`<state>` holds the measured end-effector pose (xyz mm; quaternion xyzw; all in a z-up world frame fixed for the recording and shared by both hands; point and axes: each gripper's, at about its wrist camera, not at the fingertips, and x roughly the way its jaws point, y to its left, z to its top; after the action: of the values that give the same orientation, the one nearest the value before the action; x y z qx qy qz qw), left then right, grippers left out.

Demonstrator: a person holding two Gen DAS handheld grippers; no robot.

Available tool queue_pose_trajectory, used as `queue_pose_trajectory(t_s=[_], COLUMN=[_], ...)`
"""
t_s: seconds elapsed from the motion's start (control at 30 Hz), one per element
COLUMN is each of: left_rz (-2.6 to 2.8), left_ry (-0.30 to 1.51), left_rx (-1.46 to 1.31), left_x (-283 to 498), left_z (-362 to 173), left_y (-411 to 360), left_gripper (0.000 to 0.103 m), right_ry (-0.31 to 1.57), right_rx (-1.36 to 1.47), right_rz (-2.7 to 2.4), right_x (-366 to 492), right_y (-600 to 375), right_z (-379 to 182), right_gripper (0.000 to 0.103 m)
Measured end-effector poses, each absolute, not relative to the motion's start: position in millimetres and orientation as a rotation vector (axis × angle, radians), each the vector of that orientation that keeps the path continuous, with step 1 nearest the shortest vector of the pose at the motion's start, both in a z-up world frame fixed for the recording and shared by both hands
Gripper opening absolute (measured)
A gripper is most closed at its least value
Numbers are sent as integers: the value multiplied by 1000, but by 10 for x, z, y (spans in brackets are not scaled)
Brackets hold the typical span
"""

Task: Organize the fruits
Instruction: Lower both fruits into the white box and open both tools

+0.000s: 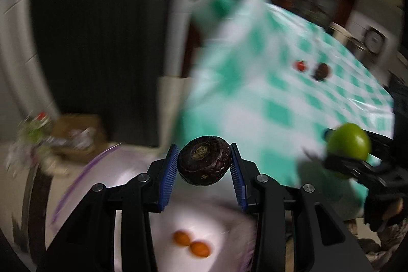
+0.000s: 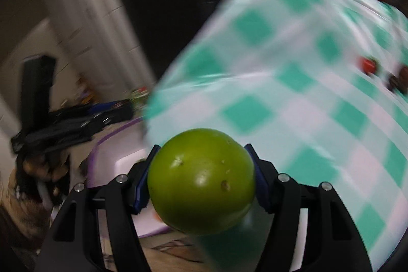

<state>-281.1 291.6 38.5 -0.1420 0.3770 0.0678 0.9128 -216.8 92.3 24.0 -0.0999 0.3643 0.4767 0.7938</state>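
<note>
Green-and-white checked tablecloth (image 1: 280, 98), green fruit (image 2: 201, 180), dark purple fruit (image 1: 204, 159), 2 orange fruits (image 1: 191, 244).

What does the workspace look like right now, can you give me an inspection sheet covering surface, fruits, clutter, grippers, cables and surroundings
Surface: table under a green-and-white checked cloth; a white tray with a purple rim beside and below it.
Job's things: dark purple fruit in the left gripper; green fruit in the right gripper; two orange fruits on the tray; a red fruit and a dark fruit on the cloth.
Clutter: cardboard box with blurred packaging.
Grippers: both closed on fruit, off the table.
Cables: nothing seen.
Surroundings: dark doorway, pale wall, heavy motion blur.
</note>
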Motion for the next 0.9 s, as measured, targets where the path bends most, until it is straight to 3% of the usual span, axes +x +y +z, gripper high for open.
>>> queue_pose_trajectory(t_s=[0.17, 0.37, 0.57, 0.9], left_rz=[241, 274, 262, 279], left_ry=[912, 1184, 1434, 1589], left_rx=[-331, -308, -263, -239], left_x=[-3088, -2872, -2866, -2826], left_z=[-47, -907, -1526, -1970], left_y=[3553, 3941, 4005, 4034], left_gripper=[38, 38, 38, 38], right_ry=[867, 1078, 1126, 1108], right_rx=[-416, -853, -1208, -1446], right_rz=[1218, 1252, 1246, 1236], right_x=[-2718, -3179, -3456, -3708], right_y=[1678, 2642, 2901, 2971], right_z=[-106, -1263, -1995, -2261], right_gripper=[65, 65, 65, 65])
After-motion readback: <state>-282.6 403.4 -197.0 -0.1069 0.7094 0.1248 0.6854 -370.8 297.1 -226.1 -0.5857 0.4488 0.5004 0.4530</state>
